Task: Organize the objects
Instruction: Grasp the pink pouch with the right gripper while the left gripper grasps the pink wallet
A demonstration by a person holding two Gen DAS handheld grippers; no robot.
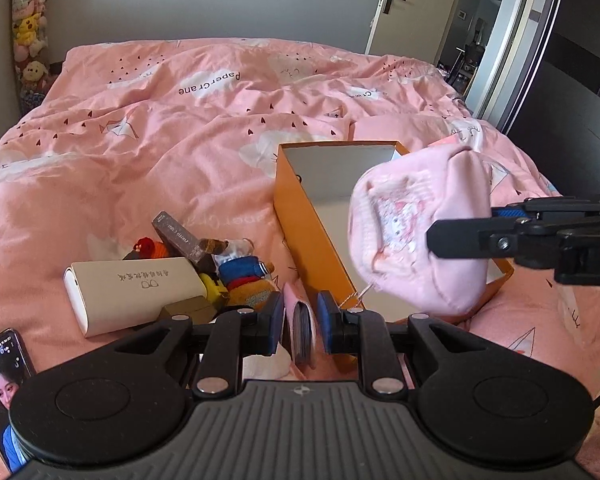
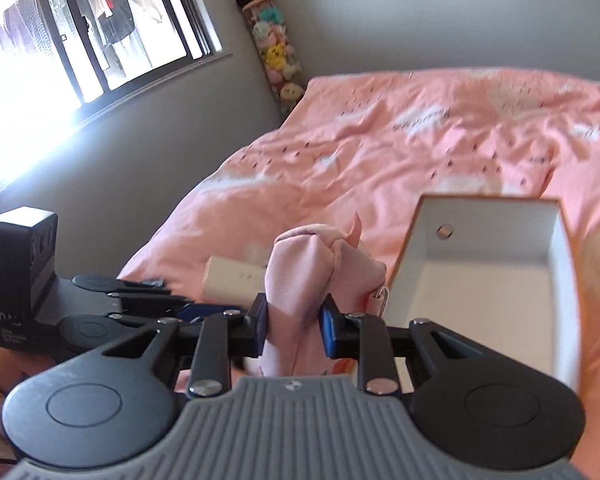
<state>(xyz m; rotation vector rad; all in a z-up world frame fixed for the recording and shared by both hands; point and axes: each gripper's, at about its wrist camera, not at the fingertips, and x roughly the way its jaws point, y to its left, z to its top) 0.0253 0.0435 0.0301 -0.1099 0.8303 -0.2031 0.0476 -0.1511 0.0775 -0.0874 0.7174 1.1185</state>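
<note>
Bedroom, pink duvet (image 1: 148, 152) over the bed, grey walls. Orange box (image 1: 300, 216) lies open on the duvet, inside white and bare. Right gripper (image 2: 293, 326) clamped on a pink cloth pouch (image 1: 416, 236) — lifted clear of the bed, hanging over the box's near right corner. Left gripper (image 1: 299, 322) closed on a small pink booklet (image 1: 300, 320), just beside the box's near left corner. Left of it — a clutter pile: white case (image 1: 136, 292), dark carton (image 1: 180, 240), plush toy (image 1: 244, 280). Phone (image 1: 4, 380) at the near left edge.

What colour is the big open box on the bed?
The box is orange outside, white inside; the left wrist view shows it best.
</note>
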